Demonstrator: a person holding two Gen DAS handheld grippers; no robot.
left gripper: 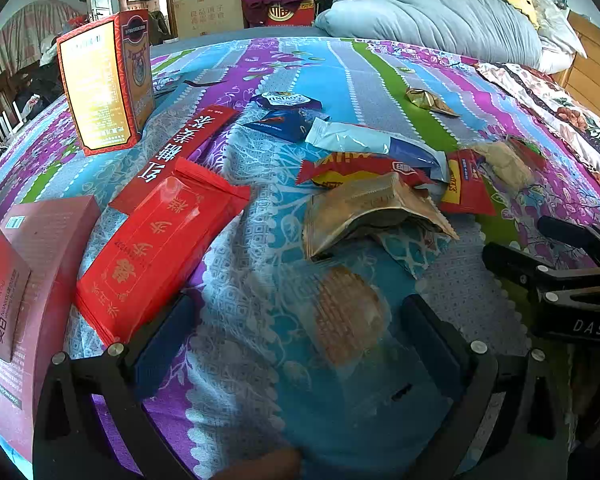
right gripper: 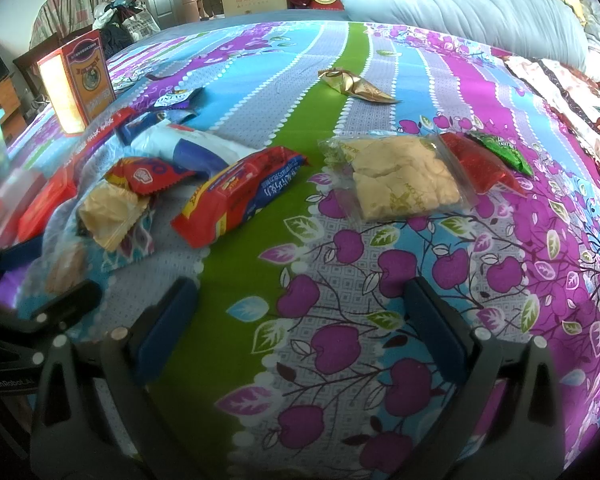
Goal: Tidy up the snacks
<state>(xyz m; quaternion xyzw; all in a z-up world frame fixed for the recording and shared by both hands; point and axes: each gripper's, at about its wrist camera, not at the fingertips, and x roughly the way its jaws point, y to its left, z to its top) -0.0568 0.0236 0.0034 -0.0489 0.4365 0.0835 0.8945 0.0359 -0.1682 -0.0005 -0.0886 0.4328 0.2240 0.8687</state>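
Your left tongs [left gripper: 296,336] are spread wide over the bed's striped floral bedspread [left gripper: 260,248], and a clear-wrapped round golden biscuit [left gripper: 346,314] lies between the blue pads [left gripper: 162,340], touching neither as far as you can tell. Just beyond it sits a crumpled beige foil packet [left gripper: 364,208], then a red-and-yellow snack wrapper [left gripper: 356,168] and a white-and-blue pouch [left gripper: 364,142]. A flat red tea packet [left gripper: 156,248] lies left, resting against a long red box [left gripper: 184,148]; a tall red-and-yellow carton [left gripper: 104,84] stands upright behind. Your right tongs [right gripper: 300,320] are also spread, over bare bedspread [right gripper: 340,340]. Ahead of them lie a red-and-blue snack bag [right gripper: 236,196] and a clear bag of pale crumbly cake [right gripper: 400,176], apart from each other.
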